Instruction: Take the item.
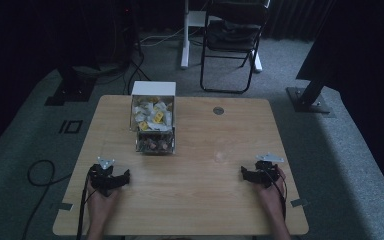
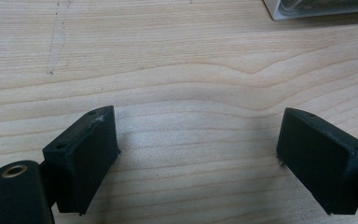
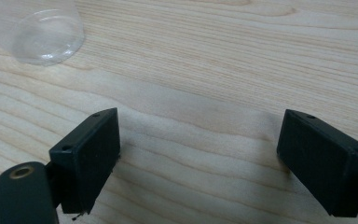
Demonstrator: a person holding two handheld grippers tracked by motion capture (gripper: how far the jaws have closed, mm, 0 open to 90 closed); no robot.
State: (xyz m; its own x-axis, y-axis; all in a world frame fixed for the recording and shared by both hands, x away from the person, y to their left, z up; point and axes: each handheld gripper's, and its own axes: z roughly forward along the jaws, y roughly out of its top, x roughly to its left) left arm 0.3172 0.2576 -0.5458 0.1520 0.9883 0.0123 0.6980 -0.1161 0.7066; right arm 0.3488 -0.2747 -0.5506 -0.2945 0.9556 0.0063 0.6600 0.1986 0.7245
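Both grippers parked low near my edge of the table (image 1: 195, 200), one at each side, nothing in either. Left gripper (image 1: 111, 176): jaws spread wide, bare wood between them in the left gripper view (image 2: 196, 140). Right gripper (image 1: 261, 171): same, jaws wide apart over bare wood (image 3: 198, 140). Looks like a neutral start pose, wide so either side can go straight onto something without an extra opening move. Nearest thing to the right gripper is a clear plastic cup (image 3: 46, 35), lying on its side by the look of it, up and to the left of the jaws in the right gripper view, near but not touching; in the high view it's only a faint pale patch (image 1: 221, 156) (too washed out to read the orientation there). The clear box of packets (image 1: 152, 122) sits at the far-left middle of the table, white part behind, well apart from both grippers; its near corner just clips the top of the left gripper view (image 2: 317, 9). My guess: right takes the cup first, since it's closest and the box is a longer reach.
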